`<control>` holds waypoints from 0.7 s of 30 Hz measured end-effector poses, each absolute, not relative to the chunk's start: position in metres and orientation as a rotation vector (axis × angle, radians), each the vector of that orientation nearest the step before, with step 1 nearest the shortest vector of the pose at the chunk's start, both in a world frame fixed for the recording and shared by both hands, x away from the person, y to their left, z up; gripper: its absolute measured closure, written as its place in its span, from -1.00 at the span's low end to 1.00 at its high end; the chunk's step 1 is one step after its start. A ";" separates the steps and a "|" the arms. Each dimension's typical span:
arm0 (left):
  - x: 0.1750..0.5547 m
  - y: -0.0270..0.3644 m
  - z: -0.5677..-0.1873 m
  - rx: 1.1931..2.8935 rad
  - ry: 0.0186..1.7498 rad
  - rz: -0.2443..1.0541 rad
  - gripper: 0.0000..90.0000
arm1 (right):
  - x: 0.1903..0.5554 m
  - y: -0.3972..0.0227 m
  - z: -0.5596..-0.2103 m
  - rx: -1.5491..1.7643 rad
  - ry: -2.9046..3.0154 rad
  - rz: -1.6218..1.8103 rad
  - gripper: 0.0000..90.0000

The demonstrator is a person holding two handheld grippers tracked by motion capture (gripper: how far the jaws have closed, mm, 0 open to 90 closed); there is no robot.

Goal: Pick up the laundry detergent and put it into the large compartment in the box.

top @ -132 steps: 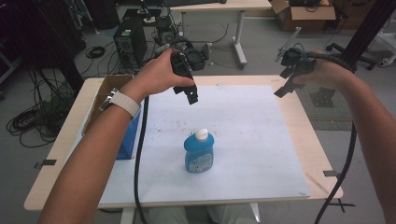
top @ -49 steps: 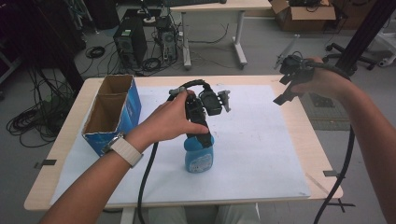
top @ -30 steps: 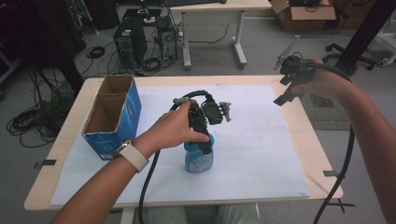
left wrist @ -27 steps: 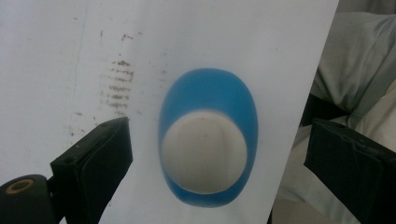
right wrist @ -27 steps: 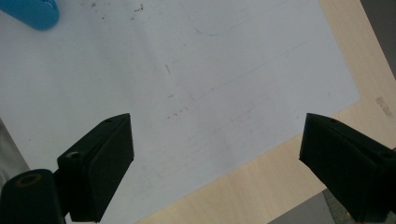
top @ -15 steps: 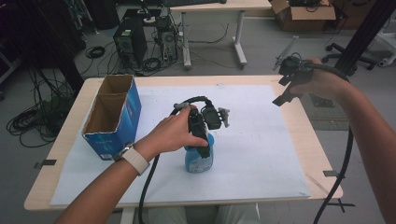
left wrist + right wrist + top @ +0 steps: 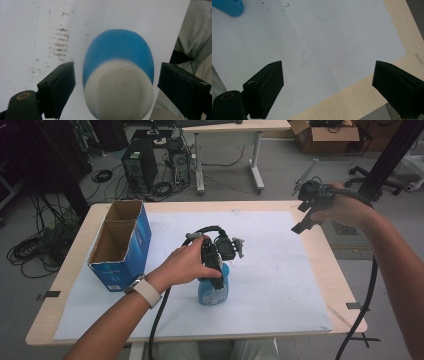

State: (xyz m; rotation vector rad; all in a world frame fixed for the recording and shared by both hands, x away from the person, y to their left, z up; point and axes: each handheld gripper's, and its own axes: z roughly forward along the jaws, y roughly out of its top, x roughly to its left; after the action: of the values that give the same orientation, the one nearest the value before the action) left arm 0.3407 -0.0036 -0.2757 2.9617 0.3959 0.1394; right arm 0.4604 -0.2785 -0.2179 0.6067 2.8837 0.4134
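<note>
Risk: left gripper (image 7: 115, 82), jaws closing but still clear of the blue bottle's (image 7: 214, 287) white cap (image 7: 120, 92), could tip it if off-center.

Bare forearms, pale watch (image 7: 146, 291) on left wrist, black hand-held gripper (image 7: 214, 261), trailing black cable (image 7: 158, 322)

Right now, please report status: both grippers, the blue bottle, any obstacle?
Left gripper over blue plastic bottle with white cap, jaws just closing, pads not yet touching. Right gripper open, holding nothing. Blue cardboard box stands apart; nothing in the way.
</note>
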 end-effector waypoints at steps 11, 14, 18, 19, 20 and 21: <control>0.342 -0.003 -0.276 2.958 0.404 0.145 -0.53 | 0.460 -0.279 -0.218 0.610 2.881 0.410 -0.78; 0.342 -0.003 -0.277 2.961 0.409 0.150 -0.50 | 0.460 -0.278 -0.218 0.608 2.882 0.411 -0.77; 0.342 -0.003 -0.277 2.961 0.416 0.146 -0.45 | 0.460 -0.278 -0.218 0.606 2.880 0.413 -0.77; 0.342 -0.003 -0.277 2.962 0.416 0.145 -0.43 | 0.460 -0.279 -0.218 0.607 2.880 0.413 -0.77; 0.342 -0.002 -0.277 2.960 0.416 0.144 -0.41 | 0.460 -0.279 -0.218 0.608 2.880 0.412 -0.77; 0.342 -0.002 -0.277 2.959 0.416 0.144 -0.38 | 0.460 -0.279 -0.218 0.609 2.880 0.412 -0.77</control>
State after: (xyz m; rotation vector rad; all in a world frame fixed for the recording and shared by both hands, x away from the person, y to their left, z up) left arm 0.3421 -0.0024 -0.2771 2.9595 0.4161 0.1439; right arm 0.4603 -0.2788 -0.2178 0.6092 2.8800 0.4123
